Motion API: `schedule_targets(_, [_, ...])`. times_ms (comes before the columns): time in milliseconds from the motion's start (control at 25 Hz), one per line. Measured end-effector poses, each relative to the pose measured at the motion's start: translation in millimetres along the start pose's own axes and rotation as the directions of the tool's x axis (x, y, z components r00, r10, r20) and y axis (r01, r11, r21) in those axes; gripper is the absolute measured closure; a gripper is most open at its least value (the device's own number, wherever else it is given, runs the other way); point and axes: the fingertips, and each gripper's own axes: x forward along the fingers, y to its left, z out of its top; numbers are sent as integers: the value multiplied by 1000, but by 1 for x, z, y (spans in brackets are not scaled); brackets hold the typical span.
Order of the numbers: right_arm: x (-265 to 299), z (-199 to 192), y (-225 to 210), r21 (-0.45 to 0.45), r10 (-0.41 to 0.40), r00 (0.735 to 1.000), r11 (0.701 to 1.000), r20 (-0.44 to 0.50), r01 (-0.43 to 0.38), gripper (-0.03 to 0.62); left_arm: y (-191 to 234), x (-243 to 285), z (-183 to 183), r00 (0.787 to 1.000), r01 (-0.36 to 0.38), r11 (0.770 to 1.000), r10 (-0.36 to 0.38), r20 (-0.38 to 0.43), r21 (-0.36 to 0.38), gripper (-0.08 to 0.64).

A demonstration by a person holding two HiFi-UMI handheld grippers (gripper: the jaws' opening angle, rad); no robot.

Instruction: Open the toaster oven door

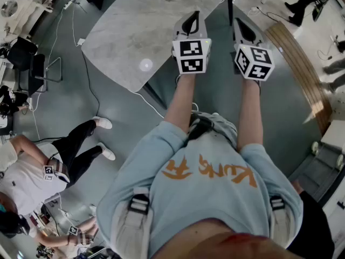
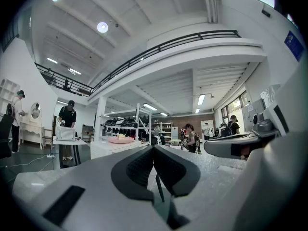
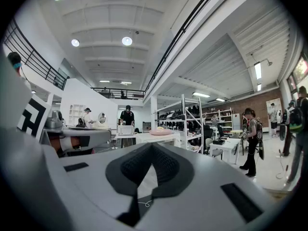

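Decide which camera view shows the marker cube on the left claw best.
The head view: the marker cube on the left claw sits there in full, two patterned faces sharp. The right gripper view catches only a corner of that cube at its left edge. The left gripper view shows none of it.

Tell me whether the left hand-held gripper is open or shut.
Shut and empty: the left hand-held gripper shows its dark pads meeting at the tips, with nothing between them.

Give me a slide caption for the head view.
Left tool and right tool, both shut and empty, held out near a grey table.
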Motion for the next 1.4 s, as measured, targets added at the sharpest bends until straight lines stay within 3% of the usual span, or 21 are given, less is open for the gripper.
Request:
schedule_targets(440, [-5,10,-25,13,-6,999,1000,46,6,594,-15,6,8,1000,-30,999,30,7,17,558])
schedule_targets(1000, [-28,28,-48,-21,121,990,993,67,-119,594,-38,-6,28,988,-144,990,144,52,-3,558])
schedule_targets(1240, [-33,47,-68,-22,165,978,986,127,-164,594,-56,-5,47,980,-169,985,165,110,27,558])
schedule_targets(1400, [-27,57,-63,-26,190,971,982,146,-188,594,-45,-9,56,972,-197,980,193,134,15,557])
